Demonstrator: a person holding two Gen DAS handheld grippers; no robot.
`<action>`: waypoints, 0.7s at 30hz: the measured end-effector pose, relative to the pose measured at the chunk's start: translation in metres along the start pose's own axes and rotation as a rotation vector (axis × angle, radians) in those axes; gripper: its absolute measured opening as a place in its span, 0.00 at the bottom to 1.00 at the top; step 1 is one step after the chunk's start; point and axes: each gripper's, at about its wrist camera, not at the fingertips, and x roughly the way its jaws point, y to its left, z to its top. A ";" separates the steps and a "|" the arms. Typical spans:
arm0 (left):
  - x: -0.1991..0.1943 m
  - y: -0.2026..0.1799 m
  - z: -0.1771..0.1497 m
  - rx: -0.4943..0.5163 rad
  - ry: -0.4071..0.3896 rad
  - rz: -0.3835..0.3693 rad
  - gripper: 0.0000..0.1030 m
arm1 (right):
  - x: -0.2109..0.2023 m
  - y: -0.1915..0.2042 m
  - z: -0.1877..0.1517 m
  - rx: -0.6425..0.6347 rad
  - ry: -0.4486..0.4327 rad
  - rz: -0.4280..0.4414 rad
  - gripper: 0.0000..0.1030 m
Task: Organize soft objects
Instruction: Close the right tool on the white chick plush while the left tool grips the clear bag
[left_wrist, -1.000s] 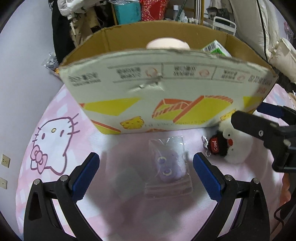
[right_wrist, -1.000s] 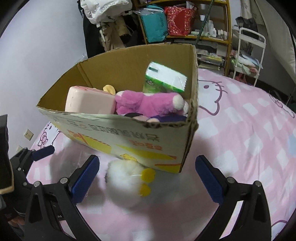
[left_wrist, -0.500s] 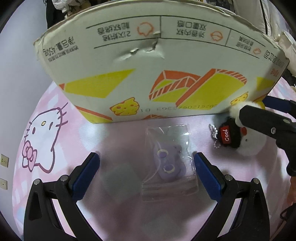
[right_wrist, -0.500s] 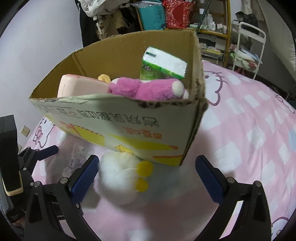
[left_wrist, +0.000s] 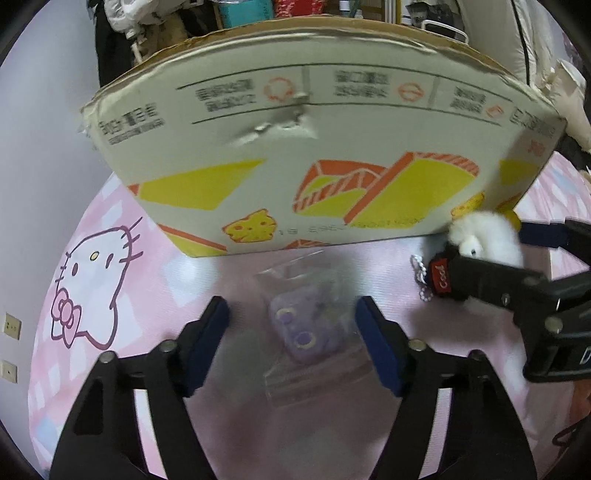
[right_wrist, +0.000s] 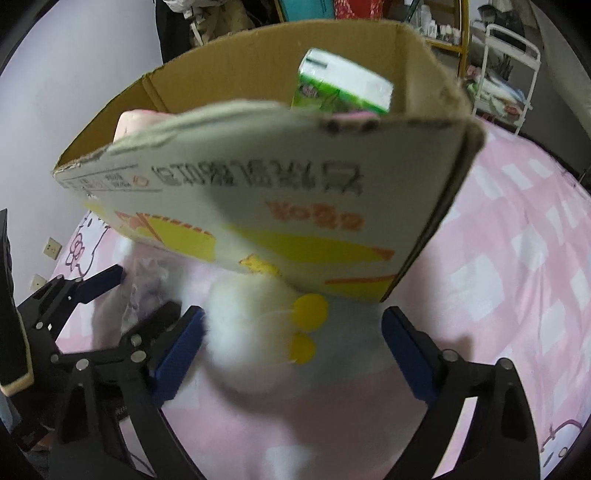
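The bagged purple plush (left_wrist: 301, 332) lies lengthwise between the left gripper (left_wrist: 291, 343) fingers, spread wide. The right gripper (right_wrist: 291, 347) fingers, also wide, straddle the white plush (right_wrist: 255, 332), ungripped.

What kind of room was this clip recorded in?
Most likely a bedroom: the work surface is a bed with a pink Hello Kitty sheet, clothes hang behind the cardboard box, and cluttered shelves stand beyond.

Pink checked Hello Kitty bedspread (left_wrist: 110, 229), white box (left_wrist: 325, 155) with yellow-orange print, purple bagged toy (left_wrist: 303, 328), white plush (right_wrist: 255, 325).
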 end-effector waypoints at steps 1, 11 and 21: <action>0.000 0.003 0.000 -0.014 0.002 -0.002 0.62 | 0.000 -0.001 0.000 0.009 0.001 0.005 0.94; -0.003 0.028 0.003 -0.071 0.013 -0.052 0.43 | -0.002 0.012 -0.006 -0.017 0.014 0.030 0.69; -0.020 0.068 0.002 -0.126 0.014 -0.110 0.41 | -0.007 0.020 -0.006 -0.064 -0.009 0.048 0.39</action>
